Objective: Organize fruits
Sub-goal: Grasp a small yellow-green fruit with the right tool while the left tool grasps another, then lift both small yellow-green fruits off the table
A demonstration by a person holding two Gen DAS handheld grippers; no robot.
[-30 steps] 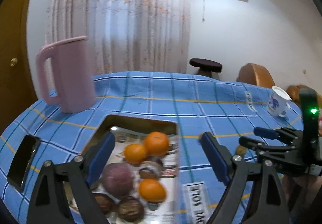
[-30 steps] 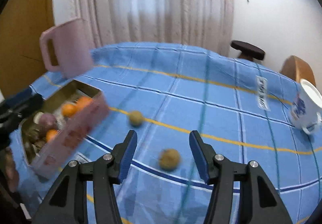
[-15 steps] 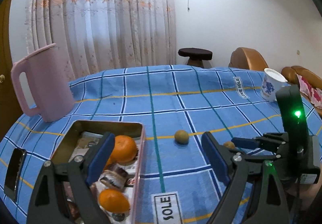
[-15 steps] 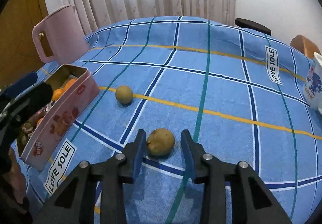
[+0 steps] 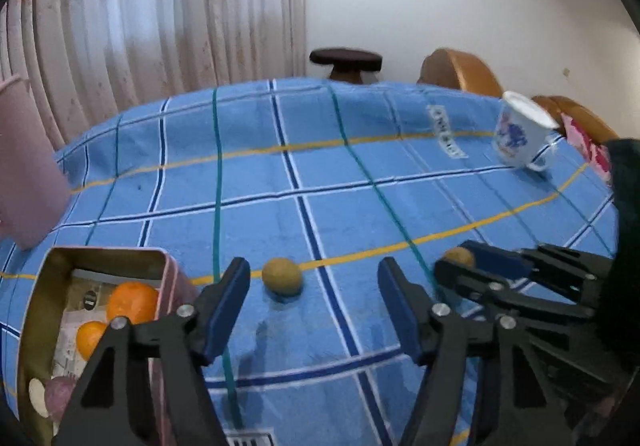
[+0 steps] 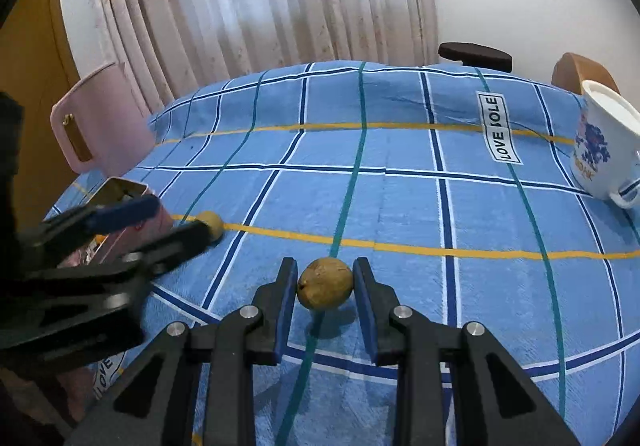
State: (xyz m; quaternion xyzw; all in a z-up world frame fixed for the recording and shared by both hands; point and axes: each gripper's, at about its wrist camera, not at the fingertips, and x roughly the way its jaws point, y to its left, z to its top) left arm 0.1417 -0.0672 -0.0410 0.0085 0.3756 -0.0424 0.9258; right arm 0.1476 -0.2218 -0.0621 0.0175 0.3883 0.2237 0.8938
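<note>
Two brown fruits (image 5: 281,276) (image 6: 325,283), two oranges (image 5: 132,302), one mug (image 5: 518,135).

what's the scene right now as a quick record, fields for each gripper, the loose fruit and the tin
right gripper: shut on a brown fruit, pads on both its sides
left gripper: open, its jaws have just been closing, nothing gripped
second brown fruit: on the blue tablecloth, just ahead of the left gripper
tin: on the left, holds oranges and other fruit
mug: far right, untouched
</note>
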